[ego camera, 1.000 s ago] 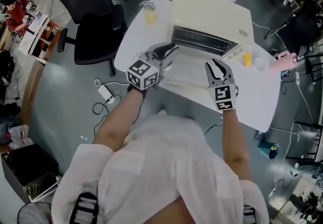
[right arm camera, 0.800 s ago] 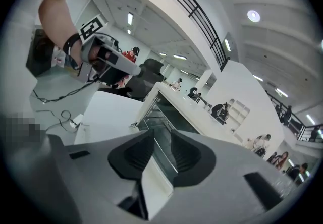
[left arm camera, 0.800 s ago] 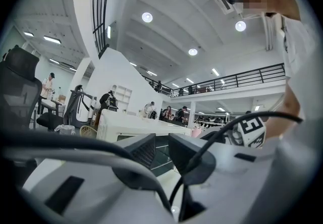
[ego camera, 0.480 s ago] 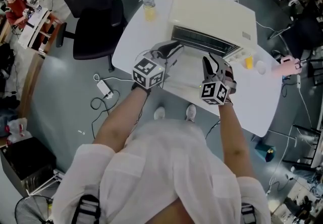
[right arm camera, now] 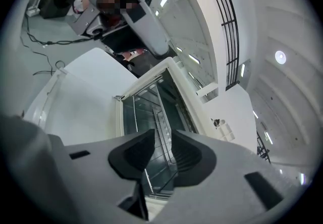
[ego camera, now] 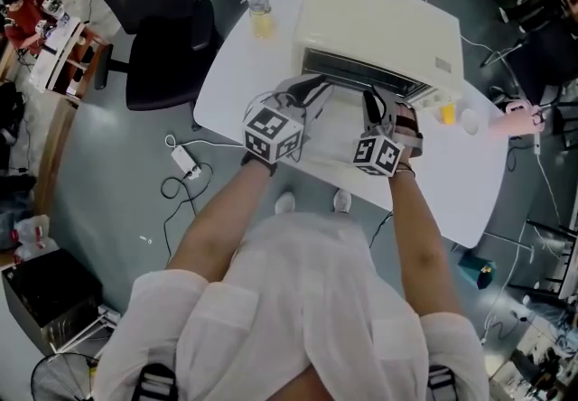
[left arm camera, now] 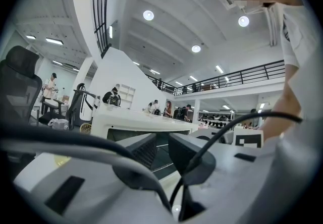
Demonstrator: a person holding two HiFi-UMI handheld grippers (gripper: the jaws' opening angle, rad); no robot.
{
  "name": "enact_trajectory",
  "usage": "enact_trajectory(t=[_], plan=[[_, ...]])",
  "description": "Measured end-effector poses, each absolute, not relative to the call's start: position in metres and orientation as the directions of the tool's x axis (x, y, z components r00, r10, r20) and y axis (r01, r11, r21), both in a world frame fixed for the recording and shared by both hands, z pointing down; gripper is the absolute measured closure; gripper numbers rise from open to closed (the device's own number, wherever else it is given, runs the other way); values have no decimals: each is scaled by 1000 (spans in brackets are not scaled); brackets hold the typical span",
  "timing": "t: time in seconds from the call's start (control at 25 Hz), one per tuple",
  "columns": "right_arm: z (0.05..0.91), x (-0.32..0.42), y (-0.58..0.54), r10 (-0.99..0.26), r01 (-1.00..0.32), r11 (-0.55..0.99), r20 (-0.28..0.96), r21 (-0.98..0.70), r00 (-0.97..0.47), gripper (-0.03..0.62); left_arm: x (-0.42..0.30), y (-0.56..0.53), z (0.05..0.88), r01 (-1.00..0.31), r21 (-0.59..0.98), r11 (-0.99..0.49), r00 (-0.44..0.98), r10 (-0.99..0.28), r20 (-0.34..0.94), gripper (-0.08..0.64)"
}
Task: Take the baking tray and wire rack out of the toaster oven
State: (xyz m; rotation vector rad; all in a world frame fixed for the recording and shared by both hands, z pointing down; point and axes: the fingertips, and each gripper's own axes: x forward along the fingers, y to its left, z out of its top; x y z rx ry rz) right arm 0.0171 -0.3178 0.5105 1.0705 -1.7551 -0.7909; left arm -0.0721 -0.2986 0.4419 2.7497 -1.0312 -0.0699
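The cream toaster oven (ego camera: pixel 379 24) stands at the back of the white table (ego camera: pixel 237 74), with its glass door (ego camera: pixel 339 119) folded down flat. Inside, a wire rack (right arm camera: pixel 157 119) shows in the right gripper view; I cannot make out the baking tray. My left gripper (ego camera: pixel 313 88) points level at the left of the oven mouth (left arm camera: pixel 146 140), open and holding nothing. My right gripper (ego camera: pixel 371 102) hovers over the door by the opening, rolled on its side. Its jaws have just closed slightly, but a gap remains and the rack lies beyond them, not gripped.
A cup of yellow drink (ego camera: pixel 260 18) stands on the table to the left of the oven. A small orange bottle (ego camera: pixel 443 109) and a white lid (ego camera: pixel 467 118) sit to its right. A black office chair (ego camera: pixel 167 38) and a power strip (ego camera: pixel 185 159) are on the floor at left.
Both grippers have moved forward and down toward the oven mouth. The right gripper has rolled, so its marker cube now faces sideways.
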Motion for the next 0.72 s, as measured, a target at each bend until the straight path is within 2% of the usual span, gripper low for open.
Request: enact_trajectory(t=[0.72], plan=[[529, 28, -373, -923, -214, 383, 361, 899, -135, 522, -64, -313, 460, -636, 229, -737, 765, -641, 64, 509]])
